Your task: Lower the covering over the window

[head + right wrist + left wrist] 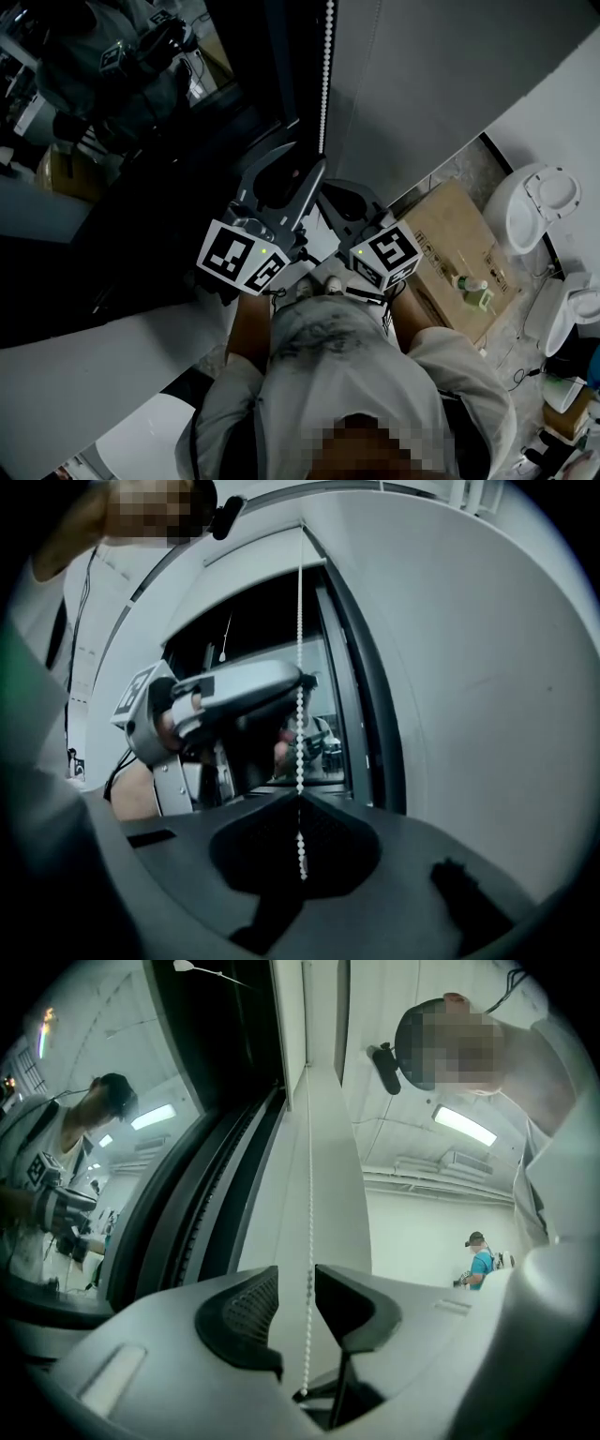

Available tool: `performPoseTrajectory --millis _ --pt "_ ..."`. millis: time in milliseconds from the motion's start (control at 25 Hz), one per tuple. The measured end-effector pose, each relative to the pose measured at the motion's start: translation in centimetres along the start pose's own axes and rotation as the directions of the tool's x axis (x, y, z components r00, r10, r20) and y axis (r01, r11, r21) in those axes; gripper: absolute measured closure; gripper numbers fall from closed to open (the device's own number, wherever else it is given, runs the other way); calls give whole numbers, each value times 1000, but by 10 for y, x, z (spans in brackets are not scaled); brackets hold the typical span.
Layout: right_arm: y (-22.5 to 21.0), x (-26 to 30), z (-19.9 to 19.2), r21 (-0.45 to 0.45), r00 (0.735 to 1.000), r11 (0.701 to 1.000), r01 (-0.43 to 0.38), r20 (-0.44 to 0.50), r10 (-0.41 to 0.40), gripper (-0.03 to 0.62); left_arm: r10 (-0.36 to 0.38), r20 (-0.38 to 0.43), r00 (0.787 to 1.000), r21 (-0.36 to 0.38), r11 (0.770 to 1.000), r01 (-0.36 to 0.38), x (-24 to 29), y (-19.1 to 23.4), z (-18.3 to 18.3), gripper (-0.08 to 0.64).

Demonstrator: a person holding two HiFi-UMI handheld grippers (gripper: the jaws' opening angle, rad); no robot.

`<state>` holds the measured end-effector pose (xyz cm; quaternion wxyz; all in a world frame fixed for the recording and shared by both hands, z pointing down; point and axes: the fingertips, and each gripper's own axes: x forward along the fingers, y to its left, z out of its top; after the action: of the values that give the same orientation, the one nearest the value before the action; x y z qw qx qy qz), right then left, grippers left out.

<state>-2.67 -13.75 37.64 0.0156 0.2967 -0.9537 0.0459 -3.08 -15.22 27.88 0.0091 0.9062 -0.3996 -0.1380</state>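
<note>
Slippage is your risk: with your left gripper [298,1312] jaws released around the bead chain [308,1194] and only your right gripper [300,803] clenched on it, a skewed pull could slide beads free, though the chain hangs straight beside the window frame [366,677], long axis 12 to 6 o'clock.

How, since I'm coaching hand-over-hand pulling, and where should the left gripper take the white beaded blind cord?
Take the straight stretch of the white beaded blind cord above the right gripper, which is shut on it. The cord hangs vertical, already between the left gripper's open jaws, so probably close across it from both sides, pads seating between beads.
</note>
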Motion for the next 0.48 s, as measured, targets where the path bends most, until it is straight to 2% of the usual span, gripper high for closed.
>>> performPoseTrajectory --millis 120,320,480 --pt "1 1 -4 7 1000 1000 -5 -7 5 575 -22 32 999 16 1000 22 10 -3 14 437" --pt "-1 2 -4 0 1000 1000 -1 -11 1 575 -63 60 996 62 996 60 20 -12 29 555" --pt "-4 1 -4 -10 1000 1000 11 -16 -12 575 -70 46 996 85 994 66 23 -15 28 551"
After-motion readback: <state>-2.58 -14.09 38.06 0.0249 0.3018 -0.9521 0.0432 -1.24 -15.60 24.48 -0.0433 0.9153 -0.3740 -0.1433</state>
